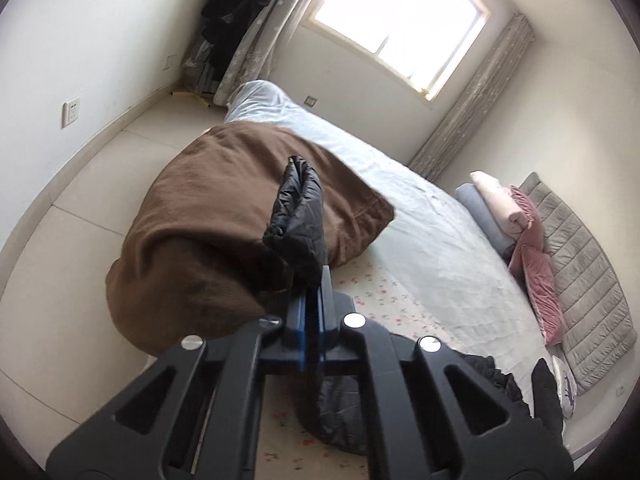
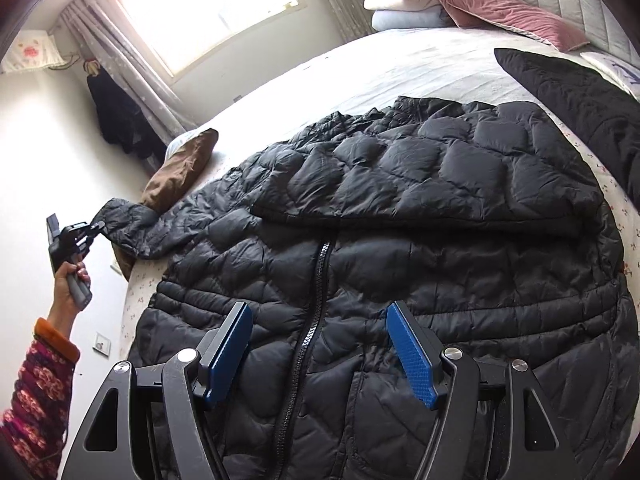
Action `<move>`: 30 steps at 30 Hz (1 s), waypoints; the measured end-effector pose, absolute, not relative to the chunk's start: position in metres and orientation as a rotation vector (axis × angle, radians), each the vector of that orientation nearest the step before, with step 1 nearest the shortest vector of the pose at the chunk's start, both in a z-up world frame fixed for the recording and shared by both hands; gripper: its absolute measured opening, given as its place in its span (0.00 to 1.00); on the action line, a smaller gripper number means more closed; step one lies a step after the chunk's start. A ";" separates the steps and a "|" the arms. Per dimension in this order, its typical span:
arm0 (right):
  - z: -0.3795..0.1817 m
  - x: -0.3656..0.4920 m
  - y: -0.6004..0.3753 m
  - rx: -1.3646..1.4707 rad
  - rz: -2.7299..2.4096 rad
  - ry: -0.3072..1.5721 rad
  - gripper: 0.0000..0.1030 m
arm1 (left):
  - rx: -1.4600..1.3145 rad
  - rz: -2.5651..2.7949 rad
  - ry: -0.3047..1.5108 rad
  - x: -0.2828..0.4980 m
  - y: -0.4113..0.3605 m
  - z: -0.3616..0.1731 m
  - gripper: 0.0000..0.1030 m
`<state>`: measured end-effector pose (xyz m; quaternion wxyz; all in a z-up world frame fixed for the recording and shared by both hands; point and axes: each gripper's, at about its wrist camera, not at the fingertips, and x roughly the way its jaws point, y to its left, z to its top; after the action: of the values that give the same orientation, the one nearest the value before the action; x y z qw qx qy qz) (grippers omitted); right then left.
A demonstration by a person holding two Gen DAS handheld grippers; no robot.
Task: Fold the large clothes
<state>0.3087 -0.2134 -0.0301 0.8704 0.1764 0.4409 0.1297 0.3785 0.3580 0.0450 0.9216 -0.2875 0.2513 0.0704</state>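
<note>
On the bed, a black jacket lies below a window.

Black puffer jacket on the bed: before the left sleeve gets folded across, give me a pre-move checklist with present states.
1. left gripper shut on the sleeve cuff: ok.
2. right gripper open, holding nothing, over the jacket front: ok.
3. Other sleeve already folded across the chest: ok.
4. Zipper closed: ok in the visible stretch.
5. Brown blanket clear of the held sleeve: not ok, it lies right beside and under it.
6. Hem flat: cannot tell.
</note>
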 end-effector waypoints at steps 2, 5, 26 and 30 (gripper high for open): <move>-0.028 0.308 -0.218 0.386 0.268 0.910 0.69 | -0.563 0.085 0.482 0.378 0.331 0.068 0.04; -0.024 0.305 -0.224 0.403 0.254 0.891 0.69 | -0.529 -0.034 0.433 0.376 0.285 0.104 0.04; -0.017 0.295 -0.276 0.501 0.128 0.837 0.69 | -0.281 -0.769 0.678 0.384 -0.076 0.105 0.10; -0.019 0.294 -0.293 0.554 0.107 0.832 0.69 | -0.250 -0.874 0.798 0.382 -0.092 0.083 0.44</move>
<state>0.2938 -0.2928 -0.0192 0.8763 0.2656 0.3986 0.0511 0.3820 -0.0925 0.0832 0.8225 -0.1177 0.3753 -0.4107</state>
